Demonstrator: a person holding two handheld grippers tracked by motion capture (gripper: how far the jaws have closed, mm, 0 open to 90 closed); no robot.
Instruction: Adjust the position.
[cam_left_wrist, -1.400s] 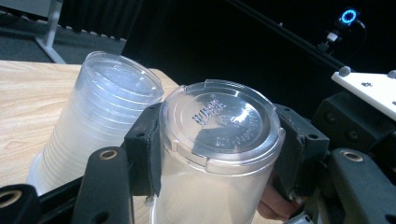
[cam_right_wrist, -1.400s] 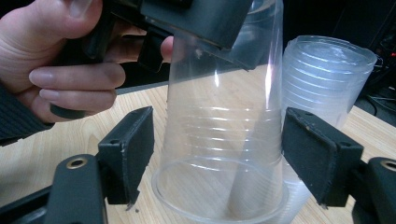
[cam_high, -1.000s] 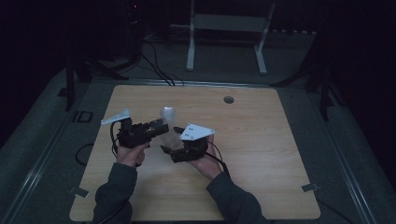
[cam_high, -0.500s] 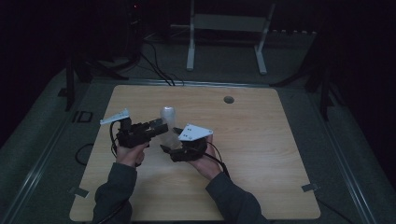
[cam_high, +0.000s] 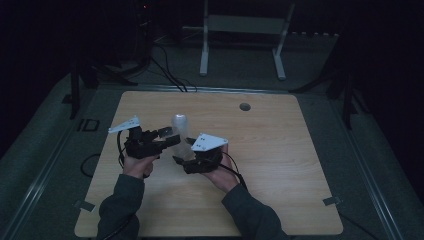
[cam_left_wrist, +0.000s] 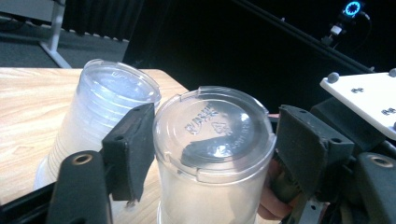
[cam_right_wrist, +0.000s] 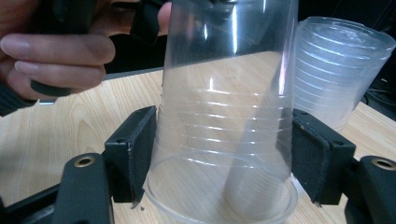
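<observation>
Two hand-held grippers, left (cam_left_wrist: 210, 154) and right (cam_right_wrist: 219, 158), level, bracket one upturned clear cup (cam_right_wrist: 224, 121).

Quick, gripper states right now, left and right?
Left gripper: open, jaws just opening, around the clear cup base.
Right gripper: shut on the clear cup near its rim, jaws just closing.

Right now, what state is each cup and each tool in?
Single clear cup: upside down, off the stack, between both tools.
Cup stack: upside down on the table, tilted.
Left tool: jaws just opened, around the cup's base.
Right tool: pressed on the cup near its rim.
</observation>
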